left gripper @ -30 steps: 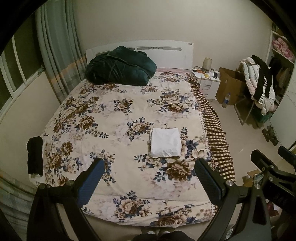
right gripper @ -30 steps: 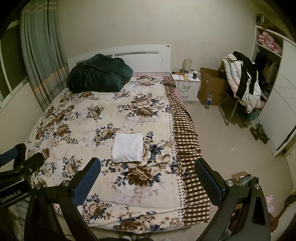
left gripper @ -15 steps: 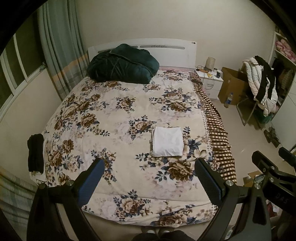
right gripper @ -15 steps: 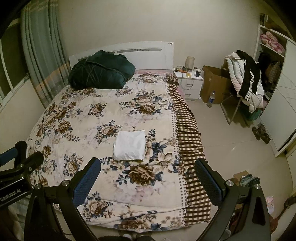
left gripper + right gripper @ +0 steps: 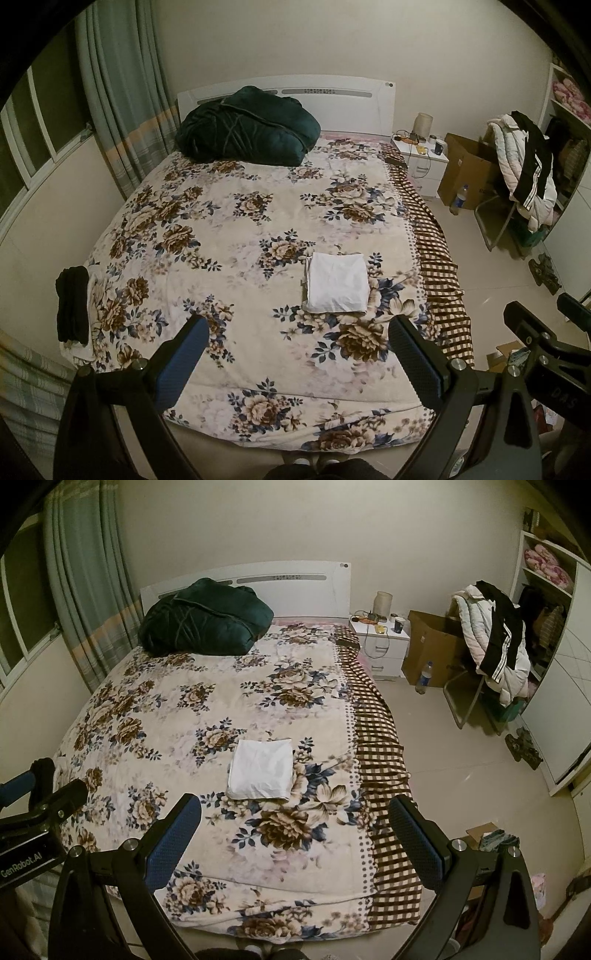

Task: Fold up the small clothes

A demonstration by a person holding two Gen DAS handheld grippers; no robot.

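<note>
A folded white garment (image 5: 337, 283) (image 5: 261, 768) lies flat on the floral bedspread (image 5: 236, 236) (image 5: 184, 716), toward the bed's right side. My left gripper (image 5: 299, 358) hangs open above the foot of the bed, well short of the garment, nothing between its fingers. My right gripper (image 5: 295, 836) is open too, also back from the garment and empty. A dark garment (image 5: 72, 303) sits at the bed's near left corner. Each gripper shows at the edge of the other's view.
A dark green quilt (image 5: 245, 127) is bundled at the headboard. Right of the bed stand a white nightstand (image 5: 380, 648), a cardboard box (image 5: 430, 648) with a bottle (image 5: 423, 672) and a chair piled with jackets (image 5: 493, 638). Curtains (image 5: 122, 110) hang on the left.
Both cameras have drifted slightly, so the bed and white garment sit a little differently in frame. The garment itself has not moved and both grippers stay open.
</note>
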